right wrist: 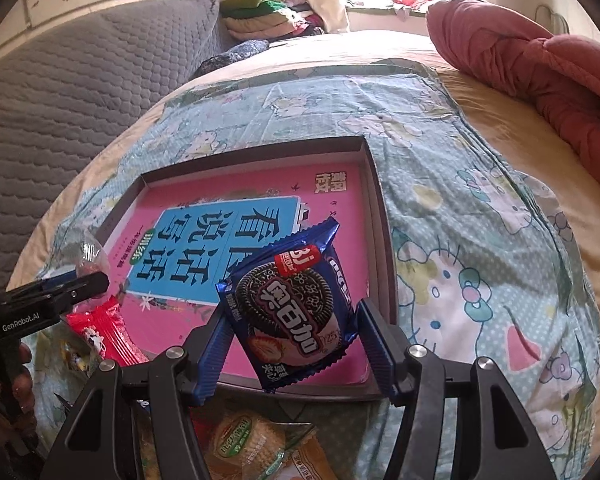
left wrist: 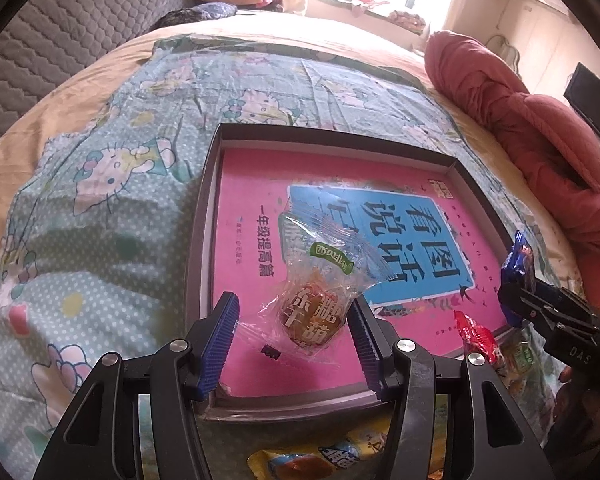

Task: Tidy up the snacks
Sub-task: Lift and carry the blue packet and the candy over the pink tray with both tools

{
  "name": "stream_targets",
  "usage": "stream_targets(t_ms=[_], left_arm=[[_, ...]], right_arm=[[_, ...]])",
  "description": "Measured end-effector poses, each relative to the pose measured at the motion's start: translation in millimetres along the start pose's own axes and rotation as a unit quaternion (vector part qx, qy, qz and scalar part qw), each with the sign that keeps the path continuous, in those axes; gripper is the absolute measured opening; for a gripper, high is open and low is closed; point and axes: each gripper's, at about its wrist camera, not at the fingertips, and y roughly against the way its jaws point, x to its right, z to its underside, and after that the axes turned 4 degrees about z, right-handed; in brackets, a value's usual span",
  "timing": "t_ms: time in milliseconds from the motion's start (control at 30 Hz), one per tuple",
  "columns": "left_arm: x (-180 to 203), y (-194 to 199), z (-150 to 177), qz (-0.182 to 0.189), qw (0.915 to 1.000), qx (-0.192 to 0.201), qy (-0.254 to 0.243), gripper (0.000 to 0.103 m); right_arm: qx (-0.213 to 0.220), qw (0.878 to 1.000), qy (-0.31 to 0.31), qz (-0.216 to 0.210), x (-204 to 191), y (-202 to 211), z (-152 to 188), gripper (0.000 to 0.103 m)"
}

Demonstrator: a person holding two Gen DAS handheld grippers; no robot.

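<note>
A shallow grey box [left wrist: 204, 216] lined with a pink book [left wrist: 256, 184] lies on the bed; it also shows in the right wrist view [right wrist: 380, 208]. My left gripper [left wrist: 294, 316] is shut on a clear packet of orange-brown candy [left wrist: 314, 316] and holds it over the box's near part. My right gripper [right wrist: 292, 320] is shut on a blue Oreo-style cookie packet [right wrist: 296, 312] over the box's near right corner. That packet and gripper show at the right edge of the left wrist view [left wrist: 518, 264]. The left gripper shows at the left in the right wrist view [right wrist: 80, 284].
Loose snacks lie in front of the box: a red packet [right wrist: 108, 332], a yellow packet [left wrist: 312, 460], a biscuit packet [right wrist: 252, 440]. A Hello Kitty sheet [right wrist: 480, 280] covers the bed. A red quilt [right wrist: 540, 72] lies far right, a grey headboard [right wrist: 60, 100] left.
</note>
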Motion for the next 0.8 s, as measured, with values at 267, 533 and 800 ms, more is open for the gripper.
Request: stream_targets(t_ms=[267,533,800], left_arm=[[-0.6,-0.9,0.1,0.0,1.0,-0.006,0.001,0.058],[-1.3,-2.4,0.1,-0.001,0.9999,-0.012,0.002,0.058],[-0.7,-3.6,0.2,-0.006,0.9999,-0.015,-0.001,0.058]], right_arm=[[-0.014,1.0,0.005,-0.003,-2.1,-4.8,3.0,0.062],[-0.016,1.0,0.004,-0.003,-2.9,-5.6,2.4,0.063],[-0.016,1.0,0.006,-0.003,-3.8,-5.4,3.2,0.065]])
